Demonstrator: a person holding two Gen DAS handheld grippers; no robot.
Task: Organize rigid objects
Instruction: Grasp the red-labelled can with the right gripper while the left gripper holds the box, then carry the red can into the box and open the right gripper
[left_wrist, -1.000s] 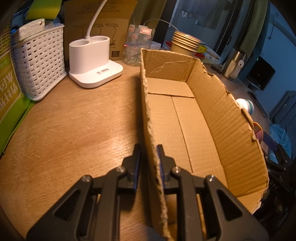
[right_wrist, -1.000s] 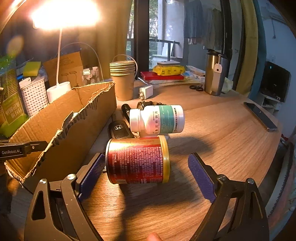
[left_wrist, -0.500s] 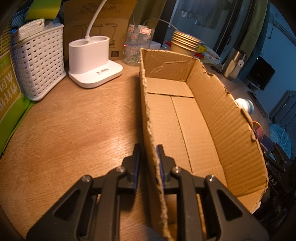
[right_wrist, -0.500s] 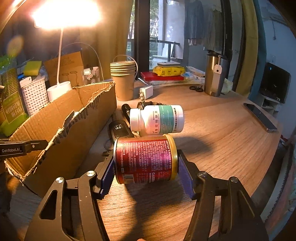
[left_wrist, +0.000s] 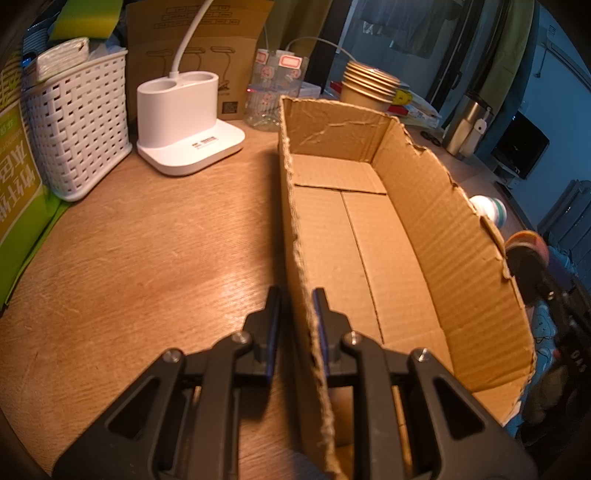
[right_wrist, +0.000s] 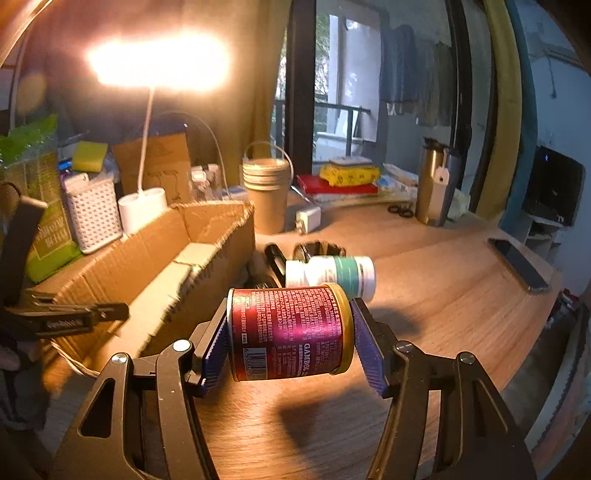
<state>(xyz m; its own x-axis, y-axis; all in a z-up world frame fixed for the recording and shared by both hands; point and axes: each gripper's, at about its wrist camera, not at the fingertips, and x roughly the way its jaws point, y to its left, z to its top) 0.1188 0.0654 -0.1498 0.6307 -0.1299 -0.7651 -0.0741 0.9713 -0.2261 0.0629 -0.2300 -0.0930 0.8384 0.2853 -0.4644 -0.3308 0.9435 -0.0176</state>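
The right gripper (right_wrist: 290, 334) is clamped on the two flat ends of the red can (right_wrist: 289, 331), held sideways above the table (right_wrist: 443, 295) just beside the cardboard box (right_wrist: 155, 273); the smooth can may slip or roll out during the carry. The left gripper (left_wrist: 295, 314) pinches the box wall, which looks thin and torn, so it may bend

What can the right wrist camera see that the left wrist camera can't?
Only the right wrist view shows the right tool squeezing a red can, with a phone on the table. Only the left wrist view shows the left tool pinching the cardboard box wall. Both show the box, the white basket, the paper cups and the white pill bottle.
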